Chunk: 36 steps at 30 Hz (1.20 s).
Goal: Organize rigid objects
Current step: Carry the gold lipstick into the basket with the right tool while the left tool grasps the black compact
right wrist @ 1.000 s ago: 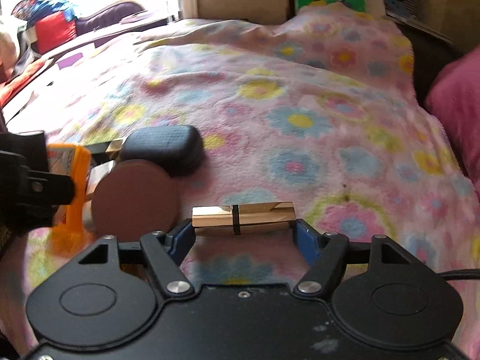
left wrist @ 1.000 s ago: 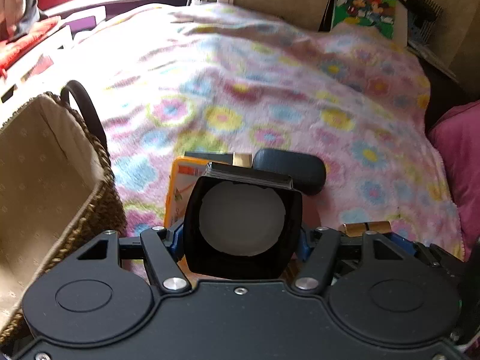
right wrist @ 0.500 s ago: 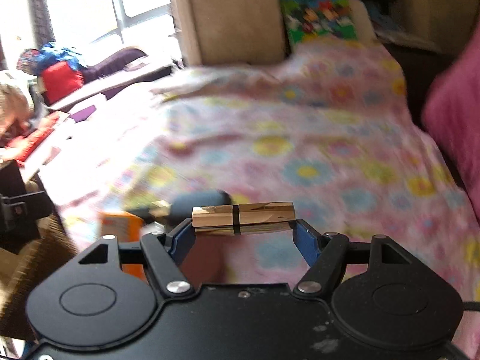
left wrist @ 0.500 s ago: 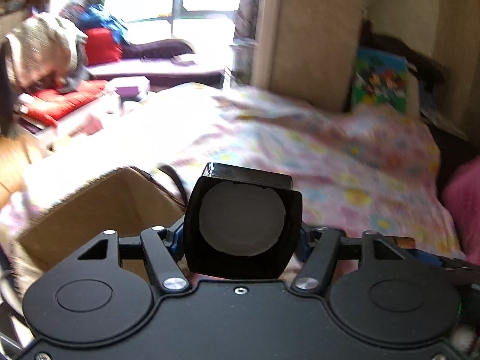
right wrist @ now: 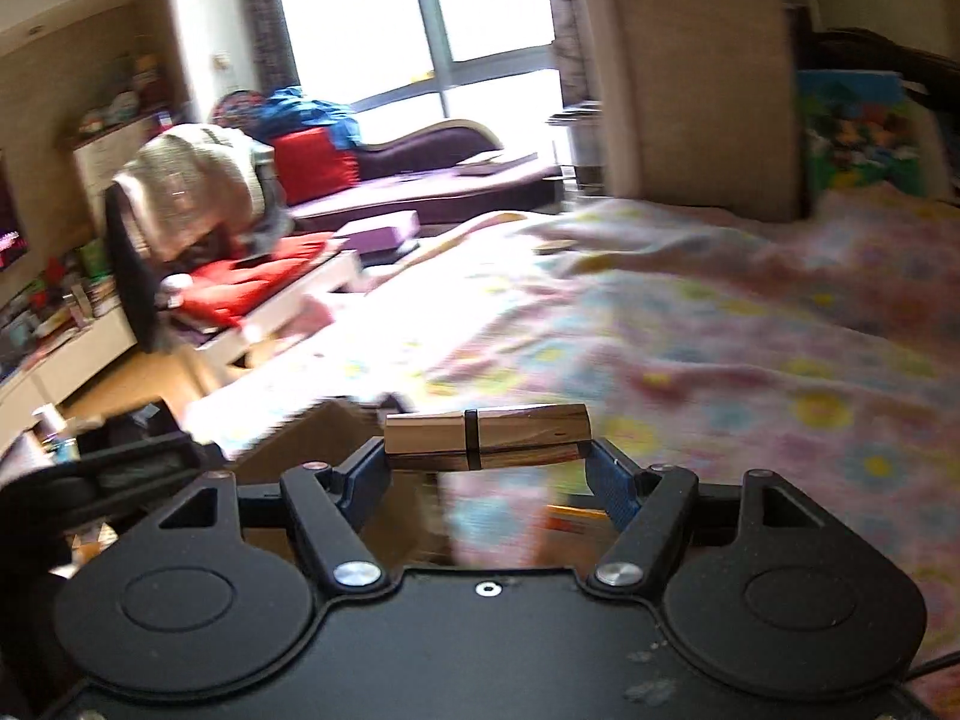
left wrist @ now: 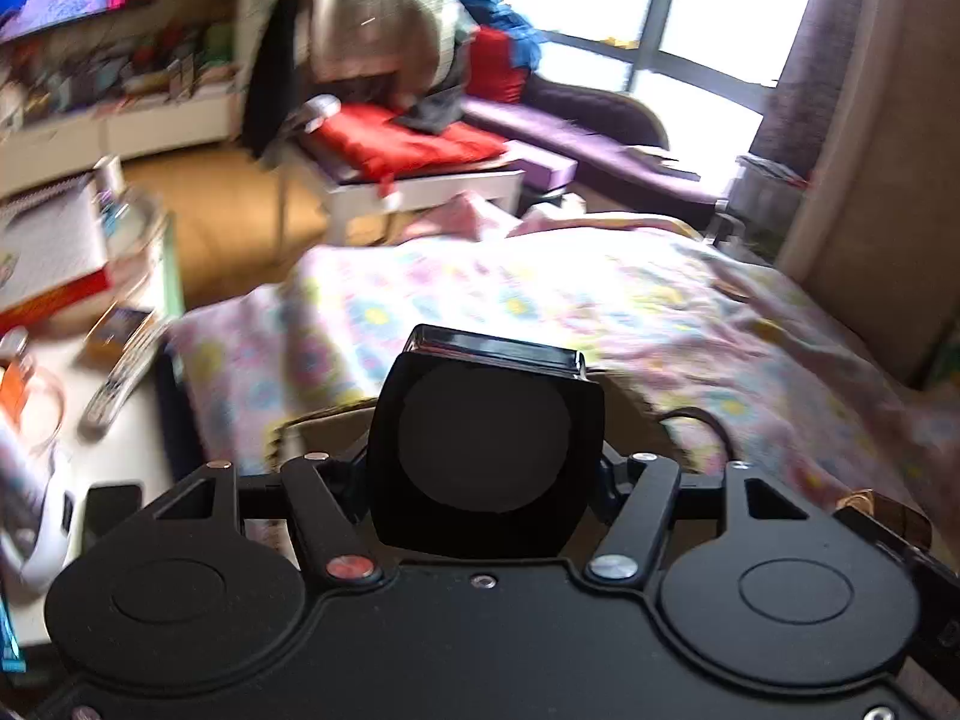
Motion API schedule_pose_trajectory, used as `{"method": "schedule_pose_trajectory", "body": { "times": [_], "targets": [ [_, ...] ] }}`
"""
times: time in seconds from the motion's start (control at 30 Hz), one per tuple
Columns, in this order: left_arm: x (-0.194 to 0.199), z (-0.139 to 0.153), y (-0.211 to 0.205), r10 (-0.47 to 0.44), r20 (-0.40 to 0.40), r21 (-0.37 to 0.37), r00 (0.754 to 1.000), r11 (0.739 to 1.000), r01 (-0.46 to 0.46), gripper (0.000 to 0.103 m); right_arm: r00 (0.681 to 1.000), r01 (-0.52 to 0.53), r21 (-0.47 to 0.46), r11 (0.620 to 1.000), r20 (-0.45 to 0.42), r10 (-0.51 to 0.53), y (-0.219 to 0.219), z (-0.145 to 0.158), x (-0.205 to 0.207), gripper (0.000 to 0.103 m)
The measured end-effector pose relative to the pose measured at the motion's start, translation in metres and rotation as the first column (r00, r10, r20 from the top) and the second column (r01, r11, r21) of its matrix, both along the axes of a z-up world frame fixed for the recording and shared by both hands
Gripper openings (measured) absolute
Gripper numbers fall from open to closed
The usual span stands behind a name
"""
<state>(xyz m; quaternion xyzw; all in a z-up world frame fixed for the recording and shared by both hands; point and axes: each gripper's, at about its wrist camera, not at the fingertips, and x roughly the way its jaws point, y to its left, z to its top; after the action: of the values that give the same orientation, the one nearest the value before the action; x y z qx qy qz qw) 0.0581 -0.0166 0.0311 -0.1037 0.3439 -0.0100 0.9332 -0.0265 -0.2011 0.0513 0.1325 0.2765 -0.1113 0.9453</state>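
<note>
My left gripper (left wrist: 486,468) is shut on a black square compact case (left wrist: 486,444) with a round face, held up above the bed. My right gripper (right wrist: 486,468) is shut on a gold lipstick tube (right wrist: 486,435) with a black band, held crosswise between the blue pads. A woven basket (left wrist: 327,423) with a dark handle shows just past the left gripper, mostly hidden behind the case; its rim also shows in the right wrist view (right wrist: 312,432). The gold tube's end shows at the right edge of the left wrist view (left wrist: 882,510).
A flowered pink blanket (right wrist: 750,348) covers the bed. A side table (left wrist: 120,444) at the left holds a remote control (left wrist: 123,375) and a stack of books (left wrist: 48,252). A white bench with red cushions (left wrist: 408,144) stands beyond the bed. The left gripper's body shows at the left of the right wrist view (right wrist: 90,468).
Both grippers have risen and swung left, away from the objects on the blanket and toward the basket and the room. Each still holds its object.
</note>
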Motion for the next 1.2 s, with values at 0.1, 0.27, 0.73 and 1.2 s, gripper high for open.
{"method": "schedule_pose_trajectory", "body": {
  "times": [0.1, 0.27, 0.73, 1.2],
  "targets": [
    [0.01, -0.012, 0.022, 0.085, -0.06, -0.014, 0.995, 0.996, -0.086, 0.061, 0.999, -0.054, 0.008, 0.998, 0.004, 0.054, 0.028, 0.002, 0.016, 0.071],
    [0.011, -0.017, 0.031, 0.13, -0.098, 0.018, 0.987, 0.992, -0.129, 0.06, 0.994, -0.105, -0.017, 0.994, -0.016, 0.105, 0.066, -0.004, 0.035, 0.071],
    [0.01, -0.019, 0.043, 0.192, -0.137, 0.028, 0.972, 0.981, -0.19, 0.06, 0.997, -0.05, -0.113, 0.992, -0.068, 0.043, 0.094, -0.024, 0.054, 0.071],
    [0.012, -0.021, 0.049, 0.267, -0.149, 0.079, 0.952, 0.963, -0.258, 0.061, 0.987, -0.119, -0.091, 0.989, -0.119, 0.108, 0.098, -0.039, 0.065, 0.071]
  ]
}}
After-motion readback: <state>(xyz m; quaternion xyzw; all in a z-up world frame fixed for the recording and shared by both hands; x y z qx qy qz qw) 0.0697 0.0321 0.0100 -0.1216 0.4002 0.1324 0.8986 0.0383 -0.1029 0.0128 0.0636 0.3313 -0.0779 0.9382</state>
